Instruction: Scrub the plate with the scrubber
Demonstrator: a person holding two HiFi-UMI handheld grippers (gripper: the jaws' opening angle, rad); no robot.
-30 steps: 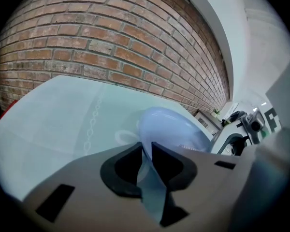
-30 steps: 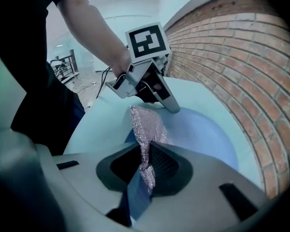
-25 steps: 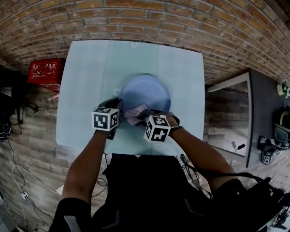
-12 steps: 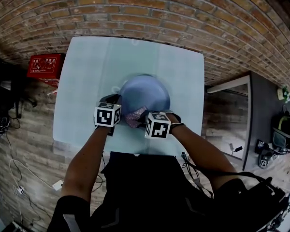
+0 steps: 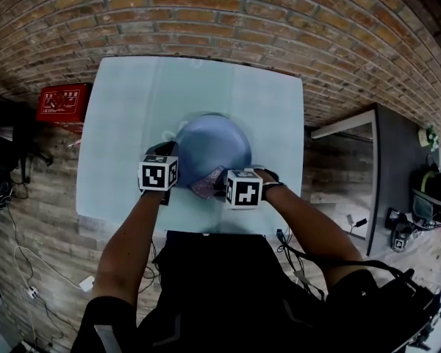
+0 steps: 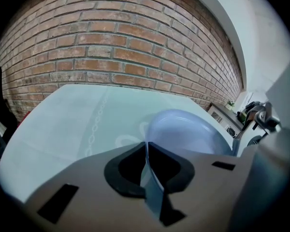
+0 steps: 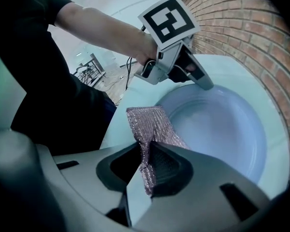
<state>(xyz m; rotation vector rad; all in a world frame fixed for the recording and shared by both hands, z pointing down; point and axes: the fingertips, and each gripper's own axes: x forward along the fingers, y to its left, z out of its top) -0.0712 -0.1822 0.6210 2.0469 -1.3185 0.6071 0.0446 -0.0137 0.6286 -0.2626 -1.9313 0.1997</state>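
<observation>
Pale table (image 5: pixel 125 123), brick wall (image 5: pixel 206 13), left tongs (image 6: pixel 146 148) just closing, seemingly on plate (image 5: pixel 206 144), right tongs (image 7: pixel 146 151) pinching scrubber (image 7: pixel 152 124)

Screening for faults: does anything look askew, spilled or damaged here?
Nothing stands out. The pale blue round plate sits whole on the pale tabletop; the left claw, whose jaws have just been closing, pinches its rim, and the right claw grips the pink mesh scrubber. No spill shows.

Blue plate (image 5: pixel 209 142) on pale table (image 5: pixel 125 123)
</observation>
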